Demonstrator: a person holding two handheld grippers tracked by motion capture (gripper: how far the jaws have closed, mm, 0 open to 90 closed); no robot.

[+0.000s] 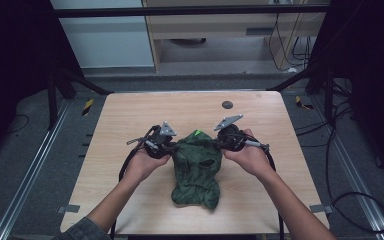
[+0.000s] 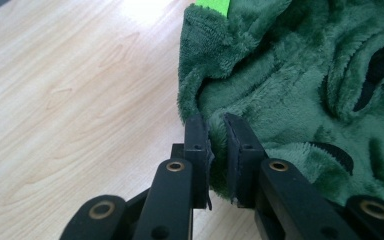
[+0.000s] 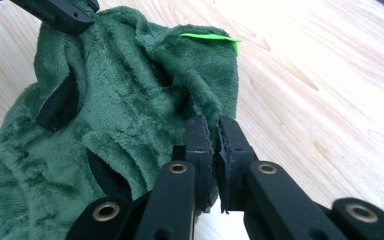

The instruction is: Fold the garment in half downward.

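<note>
A dark green fleece garment [image 1: 196, 170] with black-edged openings and a bright green tag [image 1: 198, 133] lies bunched in the middle of the wooden table [image 1: 130, 115]. My left gripper [image 1: 172, 146] pinches its left upper edge, and in the left gripper view the pads [image 2: 198, 145] squeeze a fold of the fleece [image 2: 280, 90]. On the opposite side my right gripper [image 1: 218, 142] is shut on the right upper edge; its pads [image 3: 200, 145] clamp the fleece [image 3: 130, 110] just below the green tag [image 3: 210, 37]. The left gripper's tip [image 3: 60, 12] shows at the top left of the right gripper view.
A small dark round disc [image 1: 227, 105] lies on the table behind the garment. Black cables trail from both grippers over the front edge. Metal rails and dark floor surround the table, with a cabinet and wiring at the back.
</note>
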